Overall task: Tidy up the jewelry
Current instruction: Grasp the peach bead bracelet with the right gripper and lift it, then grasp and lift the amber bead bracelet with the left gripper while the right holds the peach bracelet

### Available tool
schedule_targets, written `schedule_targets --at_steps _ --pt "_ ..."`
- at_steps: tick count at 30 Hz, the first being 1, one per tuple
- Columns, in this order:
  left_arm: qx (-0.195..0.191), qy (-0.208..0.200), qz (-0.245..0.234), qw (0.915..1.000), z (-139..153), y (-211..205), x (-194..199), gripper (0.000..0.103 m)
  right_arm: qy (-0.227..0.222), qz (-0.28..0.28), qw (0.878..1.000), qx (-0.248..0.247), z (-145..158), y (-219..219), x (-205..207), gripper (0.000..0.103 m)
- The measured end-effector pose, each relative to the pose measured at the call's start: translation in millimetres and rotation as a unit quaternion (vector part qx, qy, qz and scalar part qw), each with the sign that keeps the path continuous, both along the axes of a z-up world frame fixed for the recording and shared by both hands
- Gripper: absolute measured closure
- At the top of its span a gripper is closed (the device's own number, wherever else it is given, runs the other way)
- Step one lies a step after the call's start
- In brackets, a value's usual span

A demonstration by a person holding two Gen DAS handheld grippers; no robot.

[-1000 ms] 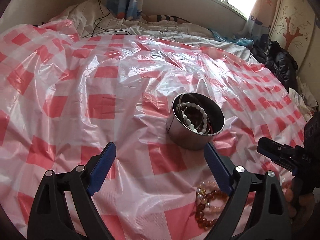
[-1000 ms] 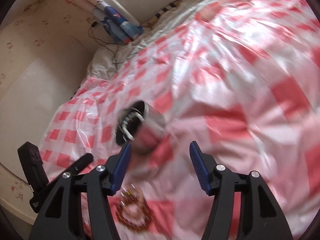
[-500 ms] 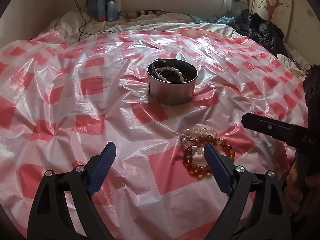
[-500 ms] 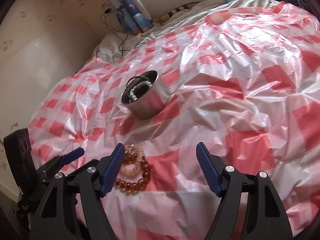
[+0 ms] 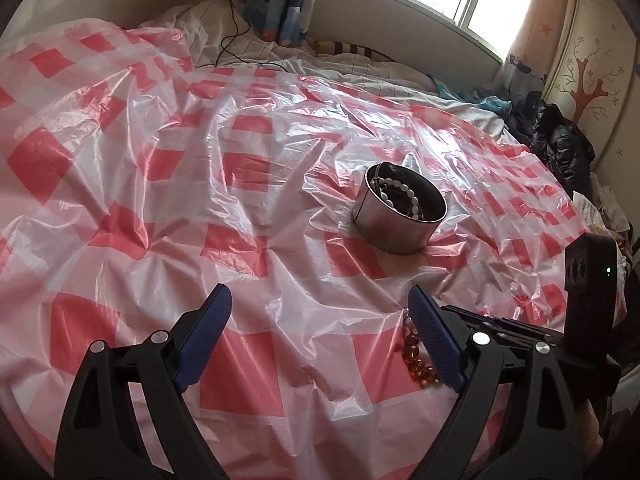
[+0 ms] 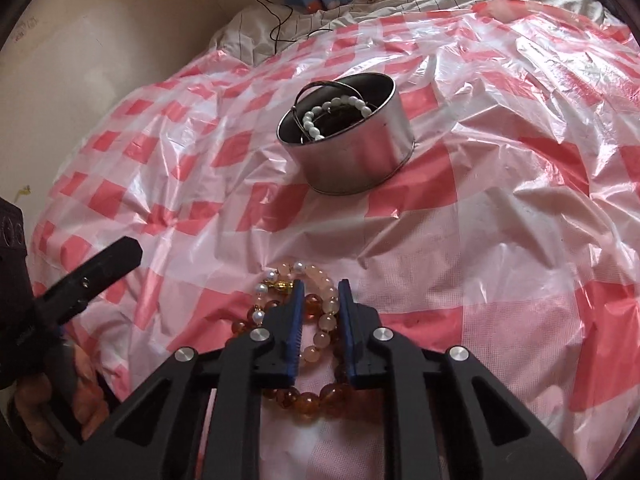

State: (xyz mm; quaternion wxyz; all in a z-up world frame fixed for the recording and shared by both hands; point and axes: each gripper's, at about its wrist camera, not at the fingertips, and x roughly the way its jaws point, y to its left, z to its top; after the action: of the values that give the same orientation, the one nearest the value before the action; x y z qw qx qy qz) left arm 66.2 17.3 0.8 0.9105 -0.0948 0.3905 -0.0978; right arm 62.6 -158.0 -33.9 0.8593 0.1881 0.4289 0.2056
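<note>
The bead bracelets [image 6: 316, 320] lie in a small heap on the checked plastic sheet [image 6: 500, 272], on the near side of the metal tin [image 6: 352, 148] and apart from it. I judge them light, limp on their cords and slick, so a pinch across one strand of beads should lift best. My right tongs [image 6: 320, 292] have just been closing, and their blue pads now press on pale pink beads with an amber one between them. My left tongs [image 5: 320, 308] stand wide open and empty just beside the heap, touching nothing.
</note>
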Motion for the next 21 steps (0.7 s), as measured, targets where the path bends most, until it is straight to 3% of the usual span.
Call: schedule_targets --at_steps 4,7,9,12,19,21 --pt "0.004 0.006 -0.071 0.9974 -3 -27 -3 0.016 0.01 -0.041 0.994 0.105 0 -39 -1 0.095" --pt "0.047 -0.001 -0.136 0.9896 -8 -63 -12 0.016 -0.003 -0.077 0.981 0.18 3 -70 -8 0.095" --pt "0.065 -0.004 -0.168 0.9837 -13 -82 -15 0.016 -0.019 -0.1 0.975 0.198 8 -85 -13 0.095" --pt "0.067 0.011 -0.175 0.9822 -22 -96 -8 0.016 -0.019 -0.115 0.97 0.213 8 -96 -14 0.095" --pt "0.024 0.063 -0.156 0.9854 -42 -93 12 0.016 0.041 -0.115 0.965 0.23 -17 -94 -5 0.093" --pt "0.022 0.064 -0.157 0.9853 -43 -93 11 0.016 0.053 -0.119 0.963 0.234 -23 -96 -4 0.088"
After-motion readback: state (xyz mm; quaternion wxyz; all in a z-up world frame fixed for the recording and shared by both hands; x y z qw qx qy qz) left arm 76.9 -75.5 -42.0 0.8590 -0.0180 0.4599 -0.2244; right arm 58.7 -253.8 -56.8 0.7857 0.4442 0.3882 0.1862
